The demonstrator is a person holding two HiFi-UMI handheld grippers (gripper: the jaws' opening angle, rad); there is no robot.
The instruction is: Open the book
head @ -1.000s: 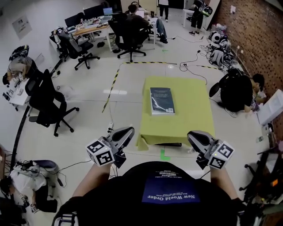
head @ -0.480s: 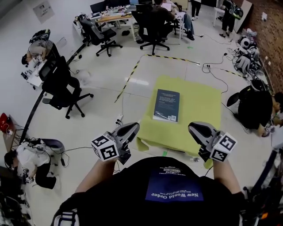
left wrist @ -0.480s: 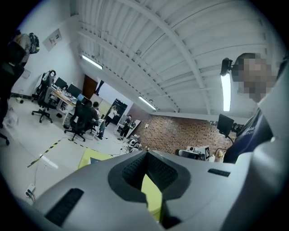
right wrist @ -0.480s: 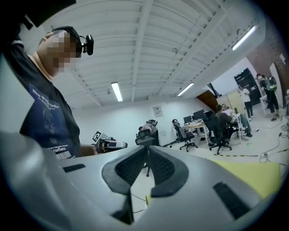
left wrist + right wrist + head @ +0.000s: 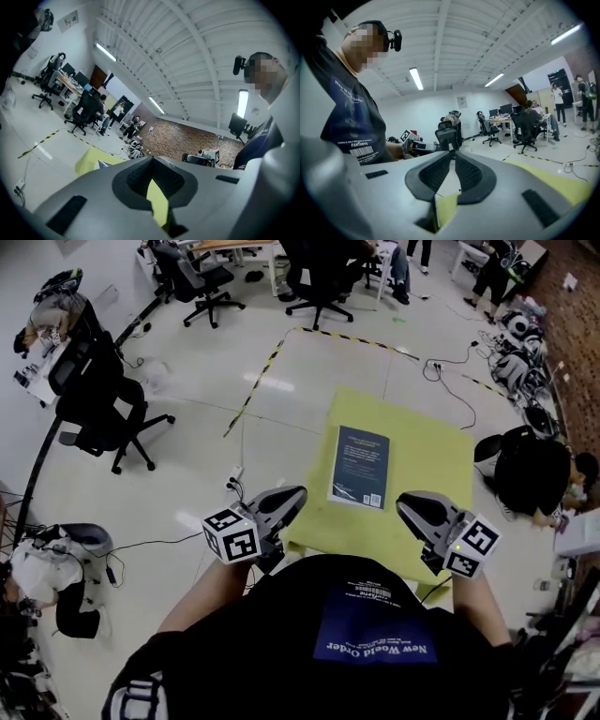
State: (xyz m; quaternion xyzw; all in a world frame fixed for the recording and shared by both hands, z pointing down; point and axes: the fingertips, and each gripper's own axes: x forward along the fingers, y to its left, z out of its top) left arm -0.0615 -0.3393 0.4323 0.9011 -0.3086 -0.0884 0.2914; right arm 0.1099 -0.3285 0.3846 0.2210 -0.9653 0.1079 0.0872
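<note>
Your left gripper (image 5: 296, 493) hangs by the table's near left corner, its jaws pressed together on nothing. The book (image 5: 359, 466) lies closed and flat on the left half of the table, beyond both grippers and untouched. Your right gripper (image 5: 405, 503) hangs at the near edge, jaws all but closed and empty too. I judge this to be the approach. Next you need one tip slipped under the cover's free edge while the other gripper steadies the book. The table (image 5: 427, 451) wears a yellow cloth that may slide. Around it are office chairs (image 5: 98, 409) at left, striped tape (image 5: 258, 381) on the pale floor, and cables (image 5: 450, 381) at right.
</note>
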